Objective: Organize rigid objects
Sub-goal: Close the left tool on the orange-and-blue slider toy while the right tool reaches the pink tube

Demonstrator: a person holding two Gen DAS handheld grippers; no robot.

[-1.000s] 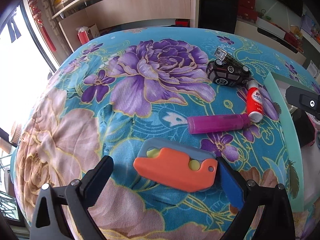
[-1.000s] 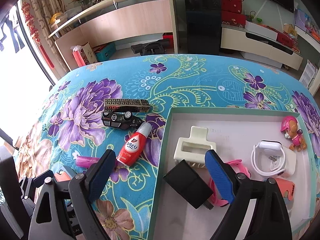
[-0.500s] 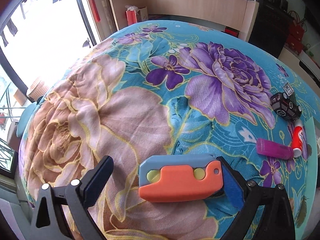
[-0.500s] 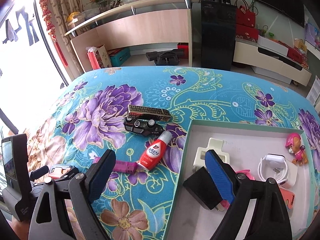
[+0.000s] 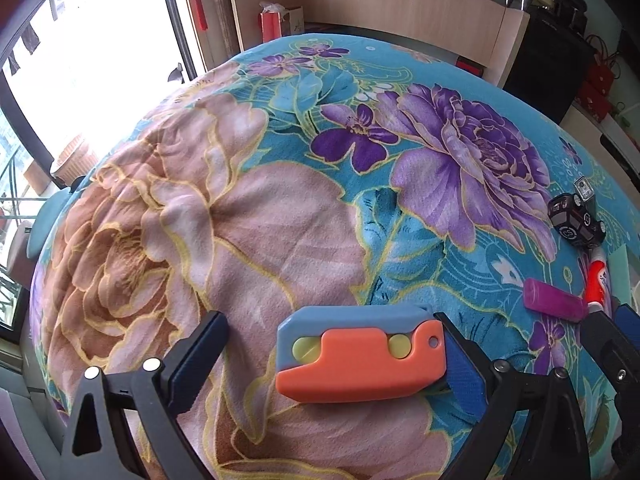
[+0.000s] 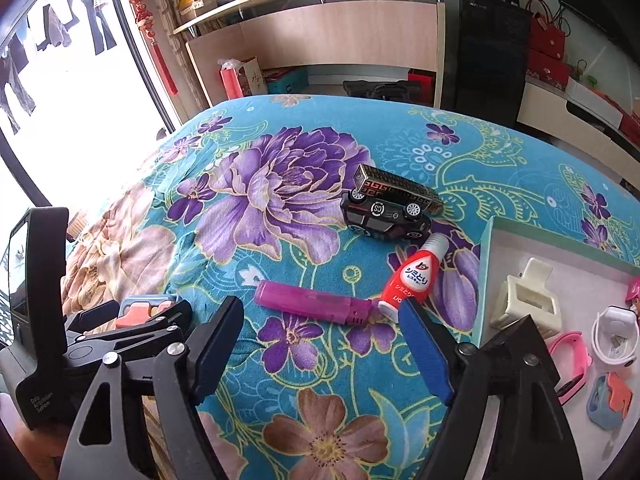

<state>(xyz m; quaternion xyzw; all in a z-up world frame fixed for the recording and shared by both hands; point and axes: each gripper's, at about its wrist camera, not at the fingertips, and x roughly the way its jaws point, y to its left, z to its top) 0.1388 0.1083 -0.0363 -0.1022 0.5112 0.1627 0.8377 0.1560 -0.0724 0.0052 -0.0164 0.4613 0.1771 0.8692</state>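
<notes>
An orange and blue toy knife (image 5: 360, 356) lies on the flowered cloth between the fingers of my left gripper (image 5: 330, 320). Its right end rests against the right pad (image 5: 460, 360); the left pad stands well clear, so the gripper is open. My right gripper (image 6: 318, 320) hovers over a pink lighter (image 6: 312, 304) that lies crosswise at its fingertips. Its jaws are closing and neither pad touches the lighter. A red bottle (image 6: 416, 276) lies just beyond the right fingertip (image 6: 408, 320). The left gripper (image 6: 152, 320) shows at the lower left of the right wrist view.
A black toy car (image 6: 384, 216) and a black-gold box (image 6: 396, 188) lie farther back. At the right, a teal-rimmed tray (image 6: 486, 272) holds a cream hair claw (image 6: 524, 300), a white charger (image 6: 616, 332) and other small items. The bed's left edge faces a window.
The left gripper slid left onto the pink flower, the toy knife moving along against its right pad. The right gripper moved left from over the tray to the lighter, and its jaws narrowed.
</notes>
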